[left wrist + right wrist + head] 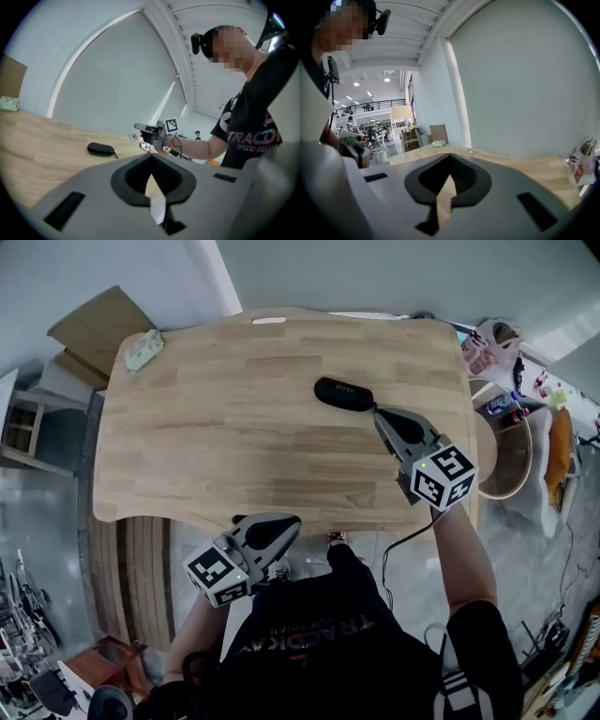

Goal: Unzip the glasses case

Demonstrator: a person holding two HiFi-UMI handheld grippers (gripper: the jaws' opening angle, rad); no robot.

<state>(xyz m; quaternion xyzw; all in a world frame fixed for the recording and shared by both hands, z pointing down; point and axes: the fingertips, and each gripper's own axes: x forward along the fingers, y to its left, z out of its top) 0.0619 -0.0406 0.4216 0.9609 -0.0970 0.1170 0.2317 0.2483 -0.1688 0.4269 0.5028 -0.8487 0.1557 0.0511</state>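
Across the wooden table (pixel 234 427), the black glasses case (pixel 343 394) lies flat past the middle and looks fully closed, so I'd say the unzipping hasn't begun. The right gripper (pixel 378 413) hovers by its end, jaws together on nothing; the left gripper (pixel 292 521) hangs at the near edge, jaws together too, empty

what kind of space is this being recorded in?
Likely a large open-plan office or lab hall, not a home: an upper-level balcony railing under ceiling lights, and cardboard left on the floor beside the wooden table.
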